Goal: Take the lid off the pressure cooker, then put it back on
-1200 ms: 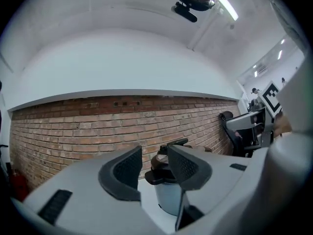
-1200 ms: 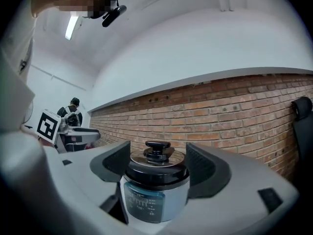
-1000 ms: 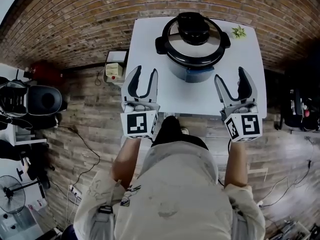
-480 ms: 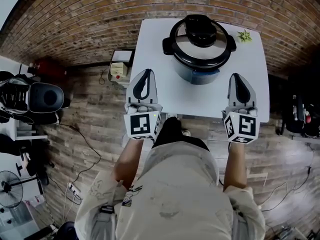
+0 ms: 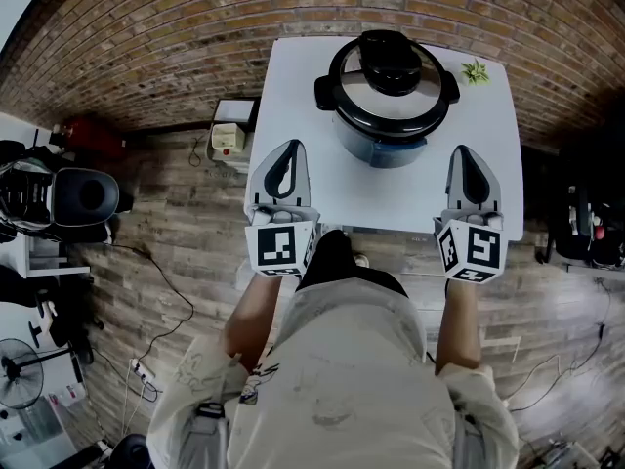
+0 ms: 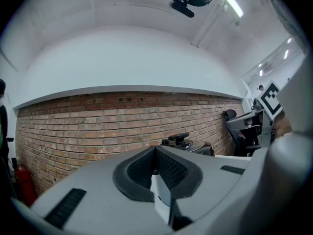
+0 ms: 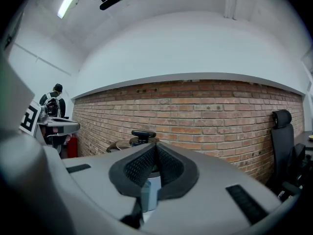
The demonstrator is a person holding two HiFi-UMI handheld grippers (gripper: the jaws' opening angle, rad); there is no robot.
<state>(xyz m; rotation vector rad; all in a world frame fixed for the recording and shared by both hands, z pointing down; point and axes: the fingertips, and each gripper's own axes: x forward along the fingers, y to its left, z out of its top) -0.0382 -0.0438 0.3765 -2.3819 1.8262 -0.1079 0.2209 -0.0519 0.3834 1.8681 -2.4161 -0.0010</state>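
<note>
The left tool (image 5: 289,148) and the right tool (image 5: 466,152) point level over the near edge of the white counter (image 5: 391,198), side by side and well apart. Their jaws have just been closing and meet on nothing. The pressure cooker (image 5: 376,135), lid (image 5: 391,76) on, sits ahead between them, untouched, and a small green plant (image 5: 476,70) lies beyond the right tool

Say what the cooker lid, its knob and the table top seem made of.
Lid: polished metal, probably stainless steel; silvery with glare.
Knob: likely black plastic; dark, dull sheen.
Table top: smooth matte white, perhaps laminate or paint; unclear which.
</note>
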